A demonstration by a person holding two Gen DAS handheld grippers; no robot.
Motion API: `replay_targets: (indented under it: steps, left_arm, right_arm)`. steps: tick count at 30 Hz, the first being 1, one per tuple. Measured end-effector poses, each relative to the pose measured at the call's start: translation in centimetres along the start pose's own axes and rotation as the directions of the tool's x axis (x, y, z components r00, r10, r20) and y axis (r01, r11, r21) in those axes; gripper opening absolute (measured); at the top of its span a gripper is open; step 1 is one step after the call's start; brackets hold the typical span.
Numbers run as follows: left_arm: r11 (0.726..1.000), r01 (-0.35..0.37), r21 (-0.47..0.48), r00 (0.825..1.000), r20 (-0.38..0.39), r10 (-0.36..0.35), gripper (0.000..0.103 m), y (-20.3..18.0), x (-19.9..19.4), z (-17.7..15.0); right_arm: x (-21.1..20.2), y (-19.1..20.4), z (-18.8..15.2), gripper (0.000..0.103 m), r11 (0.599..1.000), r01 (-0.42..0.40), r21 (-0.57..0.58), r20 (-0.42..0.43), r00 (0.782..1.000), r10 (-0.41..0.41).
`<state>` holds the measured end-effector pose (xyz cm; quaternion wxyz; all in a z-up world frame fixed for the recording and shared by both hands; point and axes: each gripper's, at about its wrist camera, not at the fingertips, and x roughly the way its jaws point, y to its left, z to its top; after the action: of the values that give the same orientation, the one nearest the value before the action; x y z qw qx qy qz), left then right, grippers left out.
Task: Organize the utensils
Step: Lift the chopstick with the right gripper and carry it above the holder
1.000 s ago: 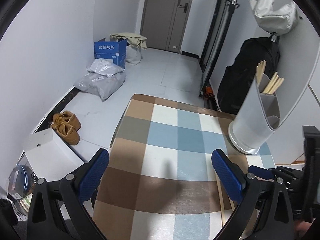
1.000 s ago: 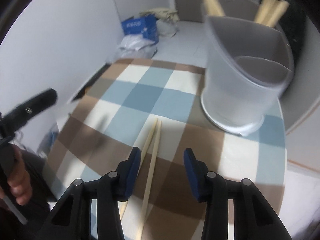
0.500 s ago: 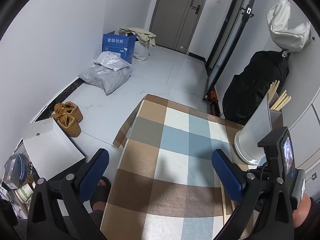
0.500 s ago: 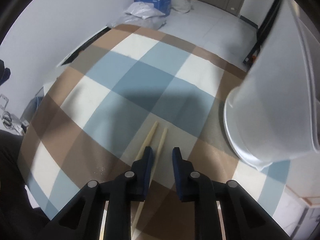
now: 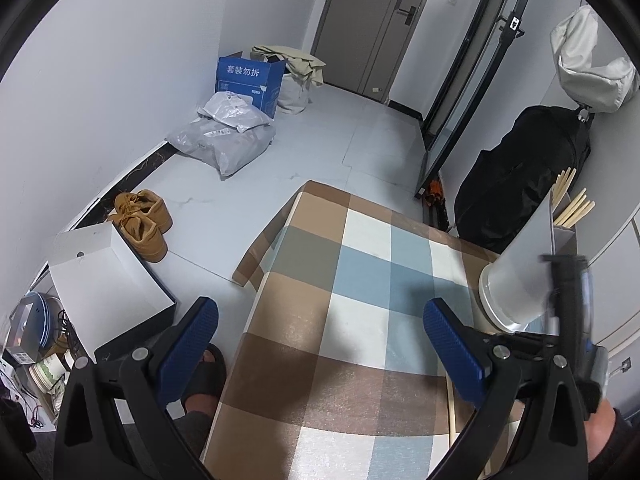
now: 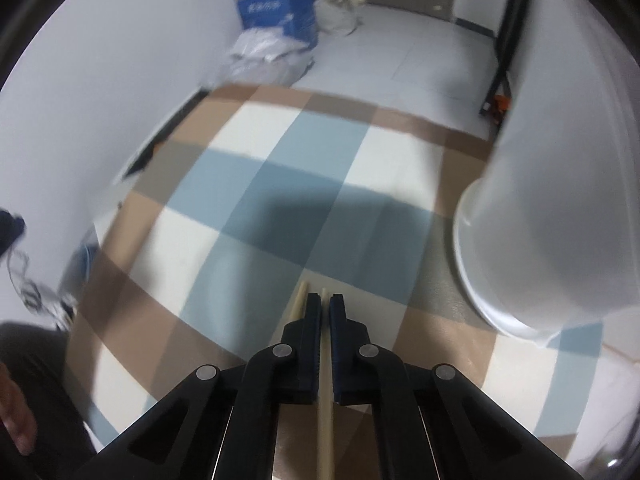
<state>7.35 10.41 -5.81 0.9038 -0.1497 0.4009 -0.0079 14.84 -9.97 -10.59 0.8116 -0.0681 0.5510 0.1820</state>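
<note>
Right tool (image 6: pixel 325 300) has just been closing and now pinches one chopstick (image 6: pixel 325 420) between its blue pads, pointing steeply down at the checked cloth (image 6: pixel 256 168) on the desk. Its twin, the second chopstick (image 6: pixel 298 304), lies just outside the left pad on the cloth. Close at the right stands the grey utensil holder (image 6: pixel 560 220). Left tool (image 5: pixel 320 340) hovers spread wide over the cloth, nothing between its pads; more chopsticks (image 5: pixel 572 208) stick up from the holder
</note>
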Motion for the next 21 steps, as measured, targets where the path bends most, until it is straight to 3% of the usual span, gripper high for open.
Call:
replay_targets:
  steps: [4, 9, 14, 19, 21]
  left_arm:
    - [1.000, -0.007, 0.025, 1.000, -0.017, 0.008, 0.100, -0.7, 0.5, -0.4]
    - [0.999, -0.002, 0.053, 0.998, -0.064, 0.005, 0.100, -1.5, 1.2, -1.0]
    - [0.994, 0.031, 0.104, 0.988, -0.153, -0.015, 0.100, -3.0, 2.3, -2.1]
    - [0.988, 0.059, 0.141, 0.971, -0.240, -0.023, 0.100, -4.5, 3.2, -3.1]
    - [0.985, 0.066, 0.160, 0.964, -0.265, -0.021, 0.100, -5.3, 3.6, -3.2]
  right_arm:
    - [-3.1, -1.3, -1.1, 0.003, 0.996, -0.059, 0.069, 0.091, 0.994, 0.053]
    - [-7.2, -4.2, -2.8, 0.003, 0.965, -0.168, 0.201, 0.216, 0.969, 0.124]
    - [-8.7, -8.1, -3.2, 0.003, 0.891, -0.288, 0.350, 0.318, 0.931, 0.176]
    - [-9.2, -12.9, -6.4, 0.003, 0.777, -0.428, 0.462, 0.431, 0.874, 0.225]
    - [-9.1, -13.8, -7.4, 0.003, 0.755, -0.446, 0.480, 0.456, 0.862, 0.220]
